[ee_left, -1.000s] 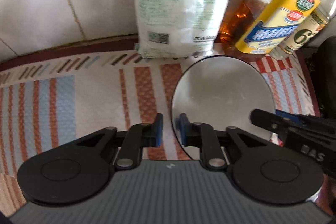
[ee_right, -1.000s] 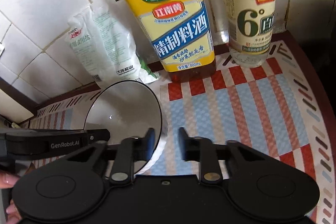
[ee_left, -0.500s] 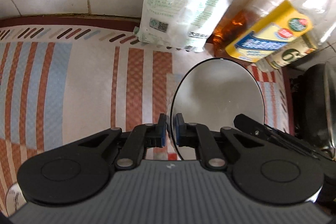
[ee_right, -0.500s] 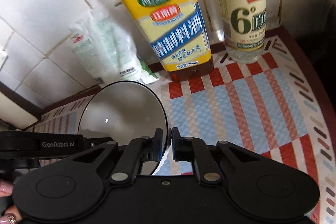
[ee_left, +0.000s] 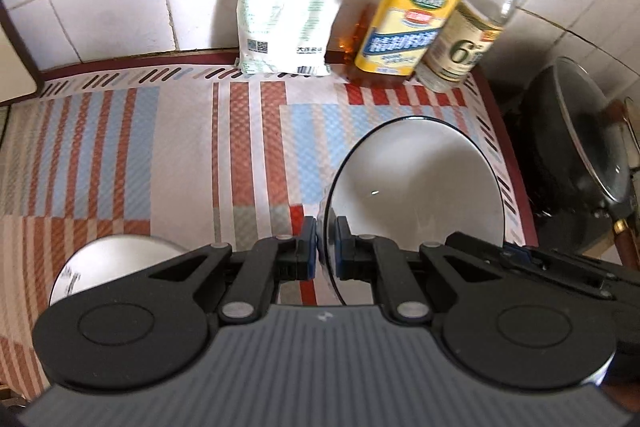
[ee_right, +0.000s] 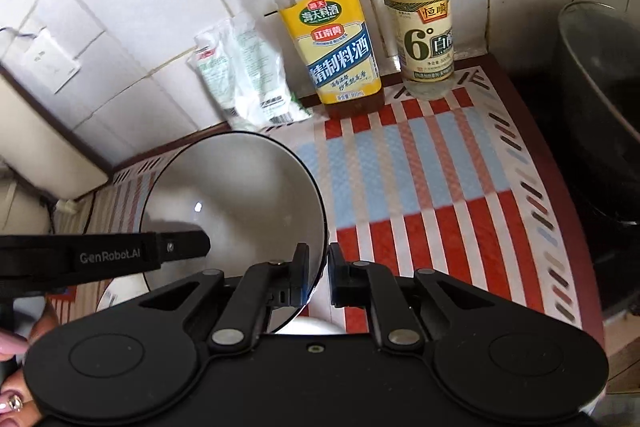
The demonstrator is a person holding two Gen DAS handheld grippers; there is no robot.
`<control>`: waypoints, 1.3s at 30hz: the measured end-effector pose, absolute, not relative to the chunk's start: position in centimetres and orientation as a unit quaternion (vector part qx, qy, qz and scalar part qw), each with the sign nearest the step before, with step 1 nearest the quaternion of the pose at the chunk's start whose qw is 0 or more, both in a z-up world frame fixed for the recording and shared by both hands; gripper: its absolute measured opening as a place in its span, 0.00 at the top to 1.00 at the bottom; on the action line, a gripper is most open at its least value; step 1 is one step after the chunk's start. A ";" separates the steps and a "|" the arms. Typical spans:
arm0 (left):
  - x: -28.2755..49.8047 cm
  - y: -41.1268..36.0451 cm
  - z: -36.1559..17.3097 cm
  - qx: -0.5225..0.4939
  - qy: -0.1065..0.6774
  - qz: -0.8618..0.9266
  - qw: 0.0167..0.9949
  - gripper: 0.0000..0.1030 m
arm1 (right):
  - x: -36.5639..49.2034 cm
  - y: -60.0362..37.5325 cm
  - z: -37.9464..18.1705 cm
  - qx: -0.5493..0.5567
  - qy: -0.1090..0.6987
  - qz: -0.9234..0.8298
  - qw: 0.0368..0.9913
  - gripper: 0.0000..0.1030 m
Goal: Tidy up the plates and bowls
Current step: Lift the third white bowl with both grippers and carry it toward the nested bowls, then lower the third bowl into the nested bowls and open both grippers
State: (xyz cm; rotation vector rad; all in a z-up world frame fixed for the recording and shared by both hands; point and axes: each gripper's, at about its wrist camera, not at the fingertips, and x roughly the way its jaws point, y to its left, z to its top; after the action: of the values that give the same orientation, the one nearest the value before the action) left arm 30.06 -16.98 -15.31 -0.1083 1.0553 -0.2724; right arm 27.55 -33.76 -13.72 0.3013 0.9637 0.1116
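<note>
Above the mat (ee_left: 168, 155), both tongs (ee_left: 326, 251) (ee_right: 319, 275) clamp the bowl (ee_left: 416, 187)

The left gripper (ee_left: 326, 251) is matte black: two round discs at 7 and 5 o'clock, angular linkage arms with silver pivot pins, blue pads (ee_left: 307, 247) on the fingertips, and a grey ribbed housing carrying a small white mark. The right gripper (ee_right: 318, 275) has the same black build, though its pads look dark, perhaps only shadowed. White "GenRobot.AI" lettering runs along a black finger at 9 o'clock. The left hand (ee_right: 14, 379), at 8 o'clock, shows pink nails.
</note>
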 end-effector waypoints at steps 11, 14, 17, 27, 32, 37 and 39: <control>23.8 -18.5 -14.3 -0.046 0.500 -0.124 0.856 0.93 | 21.9 -35.1 -12.8 0.122 0.463 0.079 0.874 0.86; 23.0 -18.6 -14.5 -0.049 0.503 -0.122 0.854 0.93 | 21.0 -35.4 -12.9 0.112 0.463 0.084 0.875 0.86; 22.3 -18.8 -14.9 -0.047 0.506 -0.117 0.853 0.93 | 20.5 -35.5 -13.4 0.104 0.462 0.086 0.877 0.87; 22.1 -18.9 -16.5 -0.047 0.515 -0.101 0.850 0.93 | 20.0 -34.9 -15.6 0.072 0.464 0.087 0.878 0.86; 22.2 -18.8 -17.3 -0.044 0.525 -0.097 0.844 0.93 | 19.8 -34.4 -16.4 0.052 0.469 0.085 0.878 0.86; 22.3 -19.1 -17.6 -0.037 0.532 -0.098 0.840 0.92 | 19.9 -34.5 -16.9 0.053 0.470 0.086 0.877 0.85; 22.4 -19.2 -17.7 -0.036 0.535 -0.099 0.839 0.92 | 19.8 -34.2 -17.0 0.037 0.467 0.085 0.879 0.84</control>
State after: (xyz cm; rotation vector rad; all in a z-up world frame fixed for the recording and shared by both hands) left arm 22.42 -19.16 -17.74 -0.0752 1.1309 -0.2091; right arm 19.81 -34.24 -17.00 0.0780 0.9742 0.1764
